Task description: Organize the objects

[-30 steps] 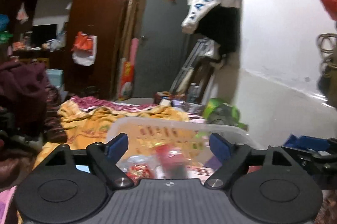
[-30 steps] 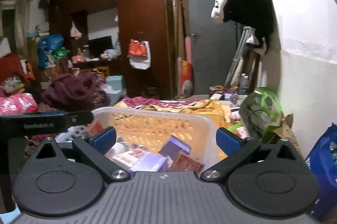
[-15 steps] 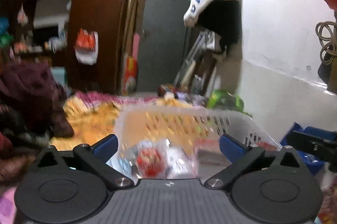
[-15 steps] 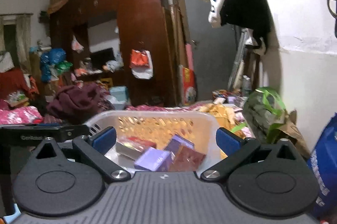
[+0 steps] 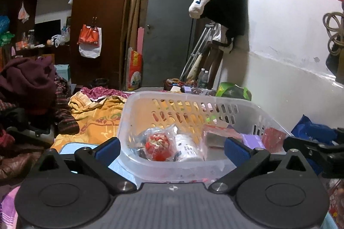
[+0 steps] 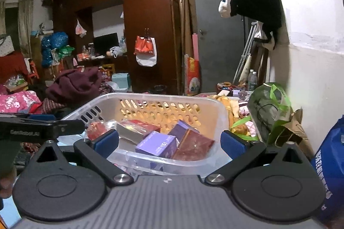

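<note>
A white slotted plastic basket stands in front of both grippers; it also shows in the right wrist view. It holds a clear bag with a red item, a white bottle, purple boxes, a dark red box and a red packet. My left gripper is open and empty at the basket's near rim. My right gripper is open and empty at the near rim. The left gripper's body shows at the left of the right wrist view.
A yellow patterned blanket lies left of the basket. A pile of dark red clothes is further left. A green bag and a blue bag stand to the right by the white wall. A dark wardrobe and grey door stand behind.
Both grippers have drawn back and risen a little, so the basket's inside shows more fully. Both stay open and empty.
</note>
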`<state>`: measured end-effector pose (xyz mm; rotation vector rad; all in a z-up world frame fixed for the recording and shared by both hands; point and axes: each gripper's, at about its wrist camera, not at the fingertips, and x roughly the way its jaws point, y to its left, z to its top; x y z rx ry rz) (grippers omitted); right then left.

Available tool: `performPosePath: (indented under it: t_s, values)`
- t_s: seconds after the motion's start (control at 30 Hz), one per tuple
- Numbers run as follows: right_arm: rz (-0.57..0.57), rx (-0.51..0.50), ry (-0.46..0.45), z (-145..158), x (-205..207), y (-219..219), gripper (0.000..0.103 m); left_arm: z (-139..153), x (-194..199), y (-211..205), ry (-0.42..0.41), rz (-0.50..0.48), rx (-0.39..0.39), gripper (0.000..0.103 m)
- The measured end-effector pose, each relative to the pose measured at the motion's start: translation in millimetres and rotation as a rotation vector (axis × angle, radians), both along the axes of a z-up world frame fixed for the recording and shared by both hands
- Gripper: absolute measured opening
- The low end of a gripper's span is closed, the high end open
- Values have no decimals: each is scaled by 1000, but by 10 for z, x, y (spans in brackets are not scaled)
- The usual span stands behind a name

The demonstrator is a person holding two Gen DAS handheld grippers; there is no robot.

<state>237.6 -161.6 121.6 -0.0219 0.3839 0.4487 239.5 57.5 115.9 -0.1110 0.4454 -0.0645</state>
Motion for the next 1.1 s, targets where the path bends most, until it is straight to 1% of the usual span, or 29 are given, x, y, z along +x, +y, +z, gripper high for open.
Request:
performPosePath:
  t_s: [0.1, 0.2, 0.37, 0.43, 0.67, 0.93, 1.1]
  values:
    - [-15, 8, 17, -22, 4, -39, 103, 1, -31, -73, -3, -12, 27, 103]
    - [-14, -11, 24, -44, 1, -46, 103, -5, -51, -116, -4, -25, 41, 103]
    - [-95, -11, -3, -74, -74, -62, 103, -13, -56, -178, 0, -36, 47, 103]
    - [-90, -7, -19, -69, -84, -90, 103, -13, -68, -212, 0, -38, 56, 103]
    - [-86, 1, -2, -85, -58, -141, 103, -31, -69, -296, 3, -37, 69, 103]
    - [-90, -42, -48, -80, -131, -88, 103, -30, -95, -309, -1, -36, 70, 103]
    - [-126, -80, -94, -52, -194, -33, 103, -26, -112, -323, -5, -37, 72, 103]
